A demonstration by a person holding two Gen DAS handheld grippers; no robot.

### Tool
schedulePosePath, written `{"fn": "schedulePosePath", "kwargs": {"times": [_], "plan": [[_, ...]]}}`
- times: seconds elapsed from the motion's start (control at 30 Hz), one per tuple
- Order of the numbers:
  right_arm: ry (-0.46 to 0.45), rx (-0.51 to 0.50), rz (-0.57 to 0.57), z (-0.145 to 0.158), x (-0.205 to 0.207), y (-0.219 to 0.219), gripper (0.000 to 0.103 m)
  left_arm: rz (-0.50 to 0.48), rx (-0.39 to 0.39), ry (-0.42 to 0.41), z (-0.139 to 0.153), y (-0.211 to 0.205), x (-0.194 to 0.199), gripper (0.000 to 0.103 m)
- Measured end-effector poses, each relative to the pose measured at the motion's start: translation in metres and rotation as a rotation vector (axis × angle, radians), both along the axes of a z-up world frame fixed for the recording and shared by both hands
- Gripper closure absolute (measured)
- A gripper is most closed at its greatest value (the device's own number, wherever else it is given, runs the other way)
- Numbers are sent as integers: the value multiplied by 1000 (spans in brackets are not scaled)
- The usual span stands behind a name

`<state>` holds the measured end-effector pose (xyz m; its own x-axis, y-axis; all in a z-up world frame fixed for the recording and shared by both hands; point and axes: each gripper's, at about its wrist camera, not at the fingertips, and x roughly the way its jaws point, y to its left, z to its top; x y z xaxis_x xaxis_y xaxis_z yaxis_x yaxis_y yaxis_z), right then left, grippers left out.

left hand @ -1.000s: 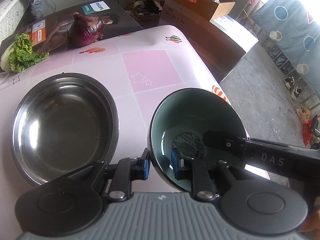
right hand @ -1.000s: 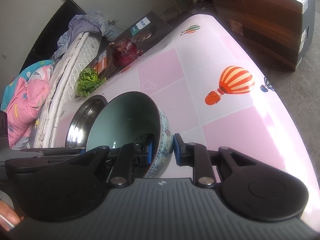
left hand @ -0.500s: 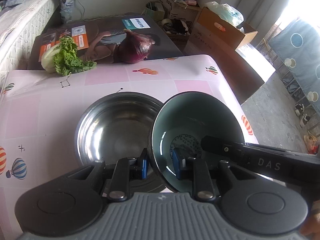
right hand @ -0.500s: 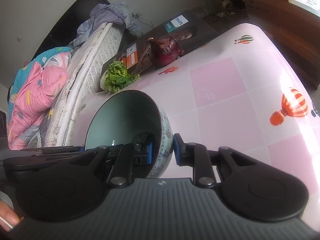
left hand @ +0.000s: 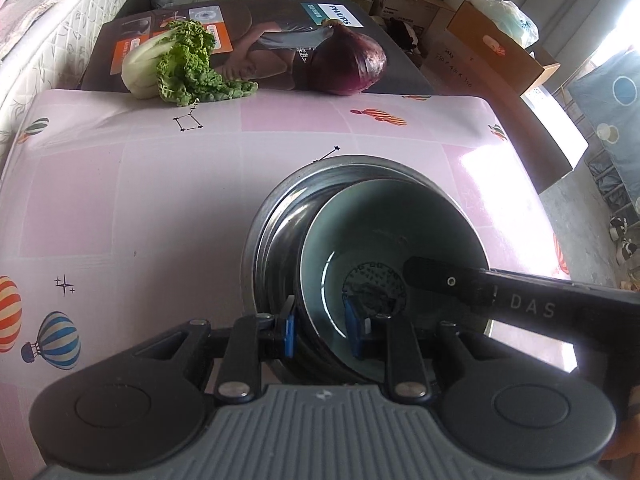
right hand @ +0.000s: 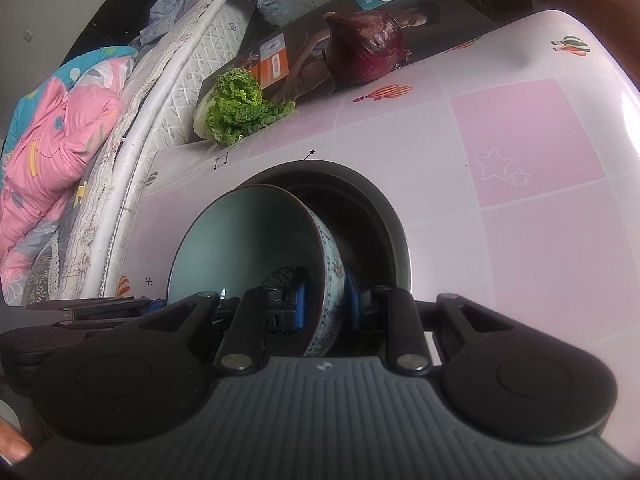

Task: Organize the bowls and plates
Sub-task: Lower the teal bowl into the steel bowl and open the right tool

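The left gripper [left hand: 320, 330] pinches the near left rim of the green bowl [left hand: 394, 240], with one blue pad outside the wall and one inside. The right gripper [right hand: 323, 306] pinches the same bowl [right hand: 248, 248] on its right rim, again with one pad on each side of the wall. In the left wrist view the right gripper's black arm [left hand: 500, 296] reaches in from the right, across the inside of the bowl.

The green bowl sits inside the big metal bowl [left hand: 280, 232], toward its right side. I cannot tell if it touches the bottom. Its outside has a flower pattern. In the right wrist view the metal bowl [right hand: 384, 224] shows behind and to the right of the green bowl.

Both bowls are on the pink table [left hand: 140, 200], which has balloon pictures on it. At the far edge lie a leafy cabbage [left hand: 176, 66] on the left and a red onion [left hand: 346, 62] on the right, both resting on a dark box [left hand: 260, 28].
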<state>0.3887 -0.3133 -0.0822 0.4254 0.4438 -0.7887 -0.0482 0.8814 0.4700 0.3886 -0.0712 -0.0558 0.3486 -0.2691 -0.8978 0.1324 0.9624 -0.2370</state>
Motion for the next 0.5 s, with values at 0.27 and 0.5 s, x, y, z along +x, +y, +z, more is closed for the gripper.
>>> {"fn": "schedulePosePath", "kwargs": {"times": [0.27, 0.5], "plan": [[-11, 6, -35, 1, 7, -4, 79, 17, -59, -27, 12, 11, -2, 71], [-31, 69, -83, 9, 5, -12, 51, 46, -111, -100, 40, 24, -17, 54]]}}
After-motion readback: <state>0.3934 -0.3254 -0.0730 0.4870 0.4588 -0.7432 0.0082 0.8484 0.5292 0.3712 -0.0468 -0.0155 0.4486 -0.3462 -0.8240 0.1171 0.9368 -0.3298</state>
